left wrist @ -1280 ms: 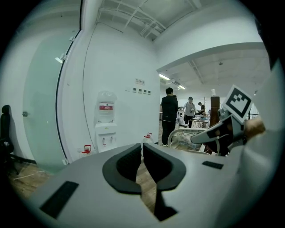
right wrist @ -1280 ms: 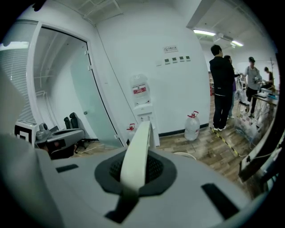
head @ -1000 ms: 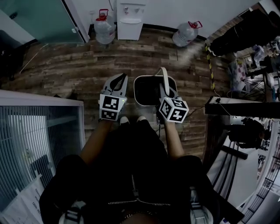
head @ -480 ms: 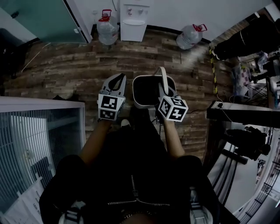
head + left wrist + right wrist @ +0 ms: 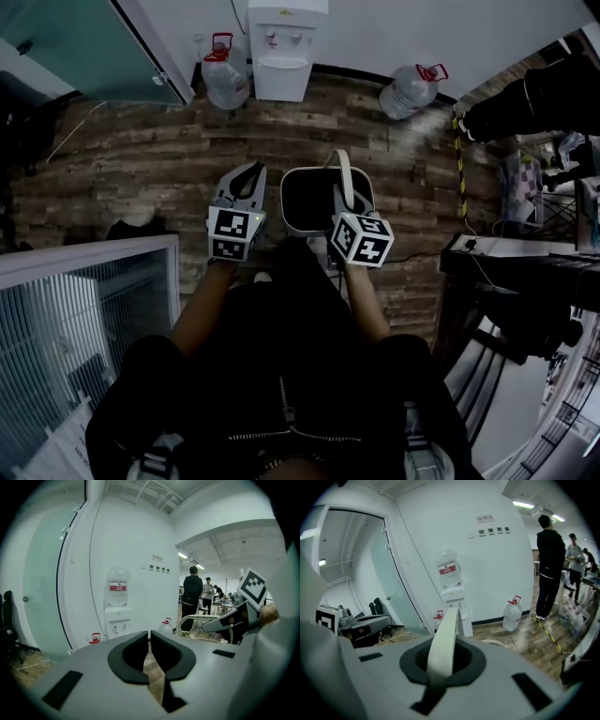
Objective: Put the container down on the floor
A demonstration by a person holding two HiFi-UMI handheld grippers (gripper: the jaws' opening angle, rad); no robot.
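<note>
Right gripper point(image 5: 340, 190) clamps the handle point(image 5: 440, 644) of the container point(image 5: 287, 202), seemingly hanging above open plank floor point(image 5: 141, 159); left gripper point(image 5: 250, 171) closed, empty, just beside it; dispenser point(image 5: 281, 47) well ahead

White container point(image 5: 285, 202) hangs upright by its handle point(image 5: 343, 173)

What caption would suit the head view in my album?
From above: right gripper grips the handle of a white container; left gripper shut and empty; wooden floor beneath.

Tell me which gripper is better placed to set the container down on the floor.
Right. The right gripper is shut on the handle of the container; the left gripper is shut, empty, beside it.
</note>
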